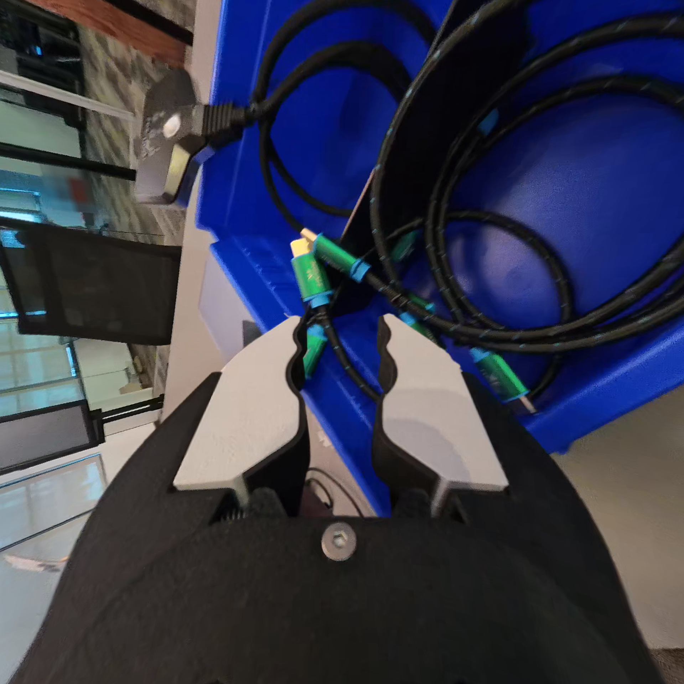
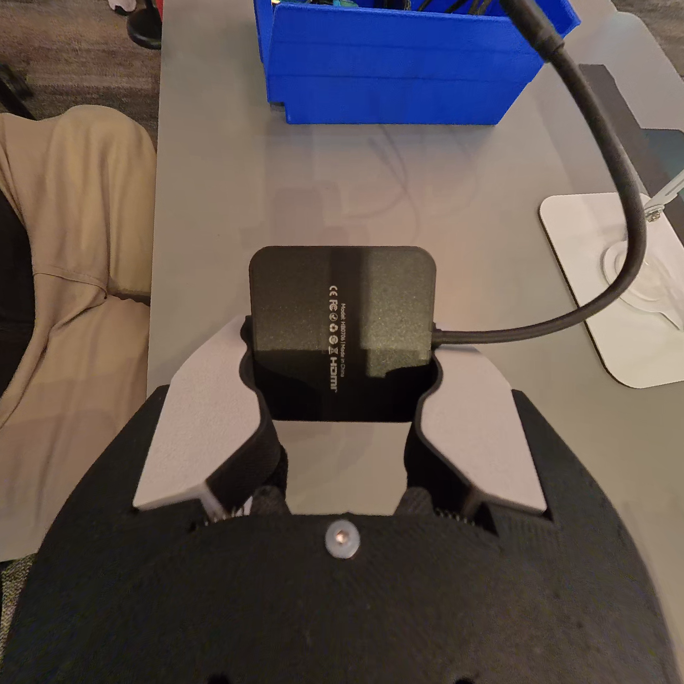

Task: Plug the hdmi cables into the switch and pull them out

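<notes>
The right gripper [image 2: 340, 355] pinches the black switch [image 2: 342, 314] by its two side edges above the grey table [image 2: 222, 192], its attached black cable [image 2: 610, 229] curving off toward 1 o'clock into the blue bin [image 2: 388, 85] at 12 o'clock. The left gripper [image 1: 340, 344] hangs spread at the bin's rim [image 1: 237, 207], a thin black cable [image 1: 346, 364] running loose between its fingers. Green-plugged hdmi cables [image 1: 518, 207] coil inside from 12 to 2 o'clock.

The bin [image 2: 399, 79] is bright blue, standing on a plain grey worktop [image 2: 333, 192]. The cables [image 1: 436, 207] coiled inside are black braid flecked with light blue, their plugs [image 1: 311, 275] metallic green with light-blue collars and gold tips. The switch [image 2: 342, 314] is speckled matt black with small white markings, its lead [image 2: 607, 155] black. A white pad [image 2: 592, 281] lies at the worktop's right edge.
</notes>
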### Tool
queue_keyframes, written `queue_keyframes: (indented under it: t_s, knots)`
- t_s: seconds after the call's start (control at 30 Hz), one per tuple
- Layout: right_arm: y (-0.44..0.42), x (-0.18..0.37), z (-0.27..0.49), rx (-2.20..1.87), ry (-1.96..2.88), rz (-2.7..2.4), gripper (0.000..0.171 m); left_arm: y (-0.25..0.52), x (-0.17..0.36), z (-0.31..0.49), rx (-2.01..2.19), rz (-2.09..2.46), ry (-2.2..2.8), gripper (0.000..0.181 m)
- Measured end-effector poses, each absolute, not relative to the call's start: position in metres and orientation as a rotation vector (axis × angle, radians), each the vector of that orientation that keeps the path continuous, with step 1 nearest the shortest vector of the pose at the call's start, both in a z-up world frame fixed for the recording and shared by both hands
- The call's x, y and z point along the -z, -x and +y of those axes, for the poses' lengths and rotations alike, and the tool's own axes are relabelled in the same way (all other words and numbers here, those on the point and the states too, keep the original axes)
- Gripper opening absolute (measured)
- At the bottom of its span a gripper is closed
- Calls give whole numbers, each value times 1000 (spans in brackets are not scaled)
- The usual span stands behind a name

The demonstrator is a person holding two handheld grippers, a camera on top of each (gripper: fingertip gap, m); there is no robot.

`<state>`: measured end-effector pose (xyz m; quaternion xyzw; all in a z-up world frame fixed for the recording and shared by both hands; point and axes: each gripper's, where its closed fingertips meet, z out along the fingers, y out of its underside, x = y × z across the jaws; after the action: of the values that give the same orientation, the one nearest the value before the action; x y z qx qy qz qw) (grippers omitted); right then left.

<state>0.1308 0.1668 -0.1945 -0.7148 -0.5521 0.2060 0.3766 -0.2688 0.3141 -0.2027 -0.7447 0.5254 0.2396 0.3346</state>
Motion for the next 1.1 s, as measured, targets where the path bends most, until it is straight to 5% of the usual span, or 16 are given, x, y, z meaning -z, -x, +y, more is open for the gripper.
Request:
queue_keyframes:
  t_s: [0.47, 1.1]
  knots:
    - [-126, 174, 165, -595, 1673, -1358, 86, 254, 236, 322, -438, 992, 2279, 48]
    - [-122, 175, 165, -541, 1655, -1384, 86, 251, 246, 335, -265, 829, 2348, 13]
